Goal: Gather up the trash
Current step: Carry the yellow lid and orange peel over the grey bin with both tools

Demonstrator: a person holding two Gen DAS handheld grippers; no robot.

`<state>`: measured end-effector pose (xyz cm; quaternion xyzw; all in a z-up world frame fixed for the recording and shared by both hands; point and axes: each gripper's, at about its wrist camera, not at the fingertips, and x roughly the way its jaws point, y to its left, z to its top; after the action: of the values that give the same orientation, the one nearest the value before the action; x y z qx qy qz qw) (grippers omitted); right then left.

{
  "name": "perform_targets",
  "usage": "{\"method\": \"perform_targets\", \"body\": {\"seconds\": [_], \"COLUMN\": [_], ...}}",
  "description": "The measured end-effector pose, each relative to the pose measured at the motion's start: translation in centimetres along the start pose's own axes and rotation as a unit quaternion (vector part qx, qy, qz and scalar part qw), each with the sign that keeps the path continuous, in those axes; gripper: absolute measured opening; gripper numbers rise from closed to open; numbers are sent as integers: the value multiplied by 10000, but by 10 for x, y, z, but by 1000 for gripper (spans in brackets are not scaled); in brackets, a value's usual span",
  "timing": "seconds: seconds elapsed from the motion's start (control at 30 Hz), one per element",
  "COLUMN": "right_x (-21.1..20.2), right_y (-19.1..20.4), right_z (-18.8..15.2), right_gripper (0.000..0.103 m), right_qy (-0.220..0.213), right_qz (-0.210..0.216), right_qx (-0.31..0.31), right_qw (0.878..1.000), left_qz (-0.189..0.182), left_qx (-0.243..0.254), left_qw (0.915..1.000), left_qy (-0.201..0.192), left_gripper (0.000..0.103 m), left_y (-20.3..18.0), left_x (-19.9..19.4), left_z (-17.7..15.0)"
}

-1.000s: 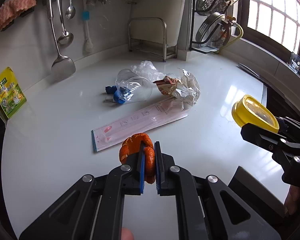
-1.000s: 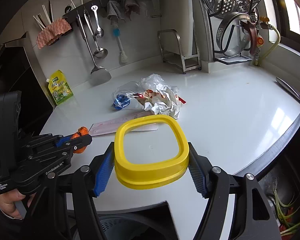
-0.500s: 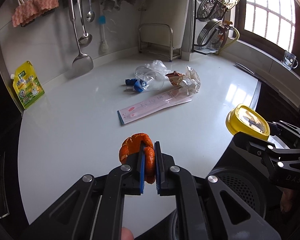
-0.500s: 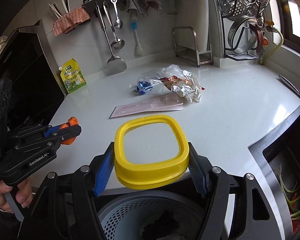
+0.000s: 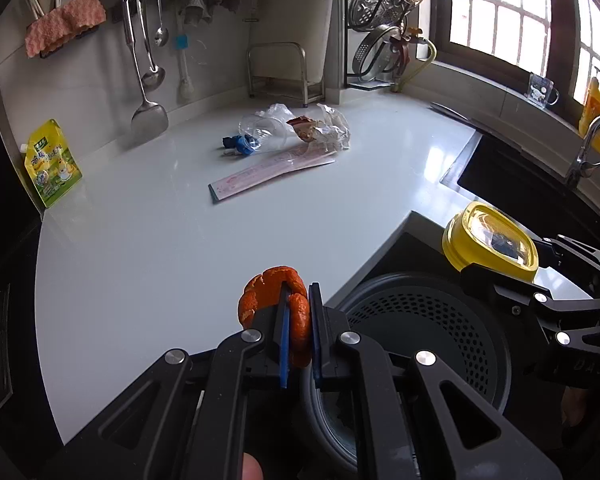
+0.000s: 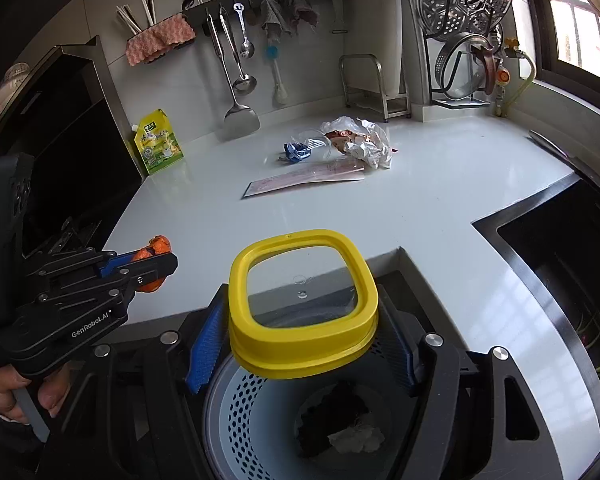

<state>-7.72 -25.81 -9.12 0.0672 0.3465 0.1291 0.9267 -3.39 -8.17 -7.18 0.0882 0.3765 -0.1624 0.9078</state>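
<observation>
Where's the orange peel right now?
The orange peel is pinched in the left tongs, held at the counter's front edge, just left of the perforated bin.

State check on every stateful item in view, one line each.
left gripper: shut on orange peel
right gripper: clamped on yellow lid, held level above bin
bin: uncovered, trash inside
clear plastic cup: on its side on counter
crumpled wrapper: lying on counter
pink paper strip: flat on counter
</observation>
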Motion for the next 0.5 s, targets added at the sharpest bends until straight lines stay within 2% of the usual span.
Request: {"method": "perform_targets", "body": {"seconds": [0.3,0.5], "right_x": [-29,-37], "right_y": [1,-5], "right_z": [-47,-74], "right_gripper": [66,67], "right_qy": [39,128], "right_qz": [-244,-383], "right_qx": [242,501], "right_qw": [9994,9979], "left_qz": [-278,-443], "left_qx": [292,476], "left_qw": [9991,9977], "left_qy": [146,198], "left_gripper": [9,9], "left_y": [-37,-56], "left_x": [-8,-11], "left_z": [-33,-43]}}
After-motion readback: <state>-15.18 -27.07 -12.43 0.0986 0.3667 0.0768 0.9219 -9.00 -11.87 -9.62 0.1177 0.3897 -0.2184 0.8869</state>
